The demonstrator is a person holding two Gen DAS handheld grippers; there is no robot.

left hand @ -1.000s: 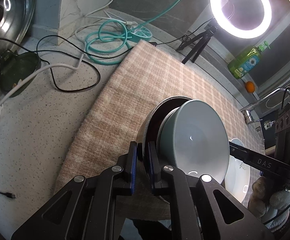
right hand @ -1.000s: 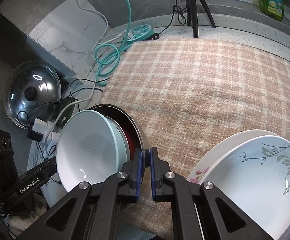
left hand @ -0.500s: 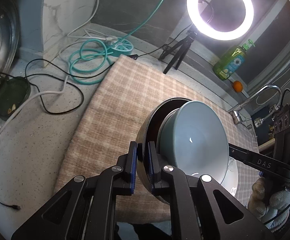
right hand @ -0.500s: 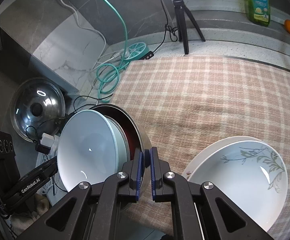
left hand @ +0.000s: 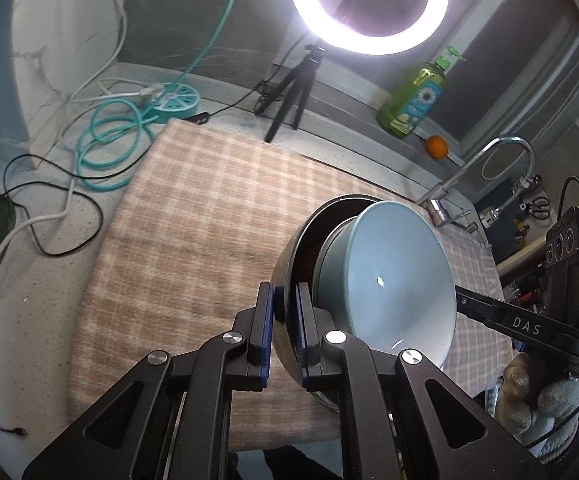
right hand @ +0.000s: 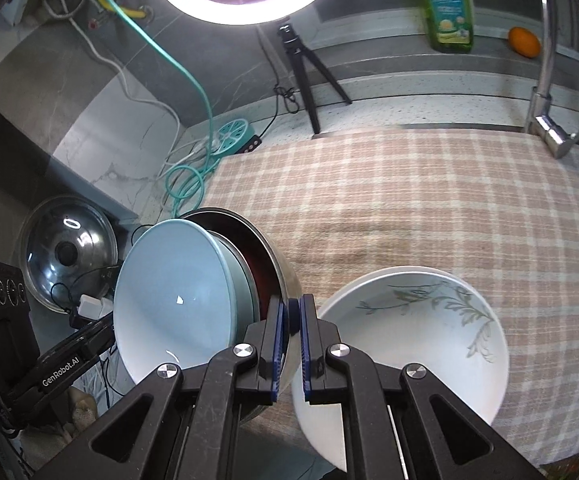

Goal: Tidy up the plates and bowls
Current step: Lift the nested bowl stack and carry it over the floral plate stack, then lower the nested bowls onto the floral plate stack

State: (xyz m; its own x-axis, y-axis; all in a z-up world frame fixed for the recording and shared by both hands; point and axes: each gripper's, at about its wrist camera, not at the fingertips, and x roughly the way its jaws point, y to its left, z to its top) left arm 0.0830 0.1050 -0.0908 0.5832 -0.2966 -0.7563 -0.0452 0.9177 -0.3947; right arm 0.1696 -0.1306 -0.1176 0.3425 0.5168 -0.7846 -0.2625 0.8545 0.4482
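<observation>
A steel bowl with a dark red inside hangs tilted above the plaid cloth, and a pale blue bowl is nested in it. My left gripper is shut on the steel rim at the near side. In the right wrist view my right gripper is shut on the opposite rim of the steel bowl, with the blue bowl to its left. A white leaf-patterned plate lies on another white plate on the cloth, just right of that gripper.
A ring light on a tripod stands at the back, with a green soap bottle, an orange and a faucet to its right. Teal and black cables lie left of the cloth. A steel pot lid leans at far left.
Both grippers have lifted the nested bowls higher above the cloth and tipped upward, so more of the back ledge shows. The white plates have left the left wrist view.
</observation>
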